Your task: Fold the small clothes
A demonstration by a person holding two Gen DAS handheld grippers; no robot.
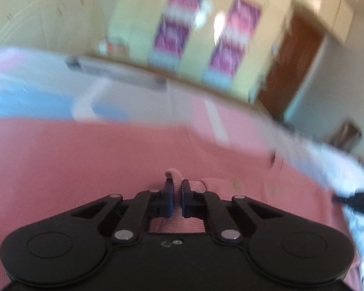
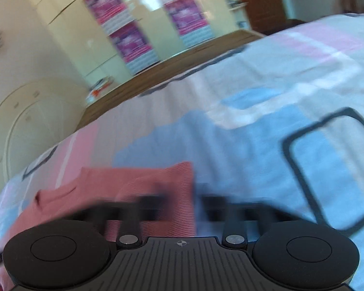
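A pink ribbed garment (image 1: 85, 169) lies spread on a bed and fills the lower part of the left wrist view. My left gripper (image 1: 177, 189) is shut on a raised fold of it, with pink fabric pinched between the blue pads. In the right wrist view the same garment (image 2: 133, 179) lies at the lower left, with its right edge under my right gripper (image 2: 185, 201). That gripper's fingers (image 2: 157, 200) are smeared by motion blur. They read as shut, and I cannot tell whether they pinch any fabric.
The bed carries a sheet (image 2: 254, 133) patterned in pale blue, pink and white with dark outlined squares. A wooden bed edge (image 2: 157, 77) runs behind it. Beyond stand cream wardrobes with purple panels (image 1: 233, 46) and a brown door (image 1: 293, 68).
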